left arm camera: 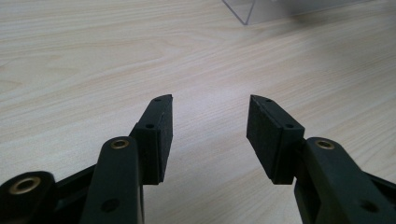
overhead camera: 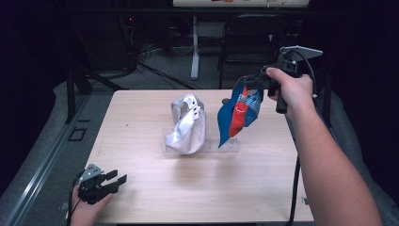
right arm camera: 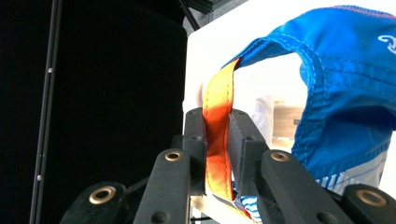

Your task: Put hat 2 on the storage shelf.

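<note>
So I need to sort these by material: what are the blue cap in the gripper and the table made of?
Blue cap: looks like thin, slightly shiny woven fabric, with visible stitched seams and an orange strap. Table: pale matte wood-grain top, possibly laminate.

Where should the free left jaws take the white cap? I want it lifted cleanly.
By the white cap's strap at the top, coming down from above: it stands upright on the clear stand, and that thin band suits the open left gripper.
</note>
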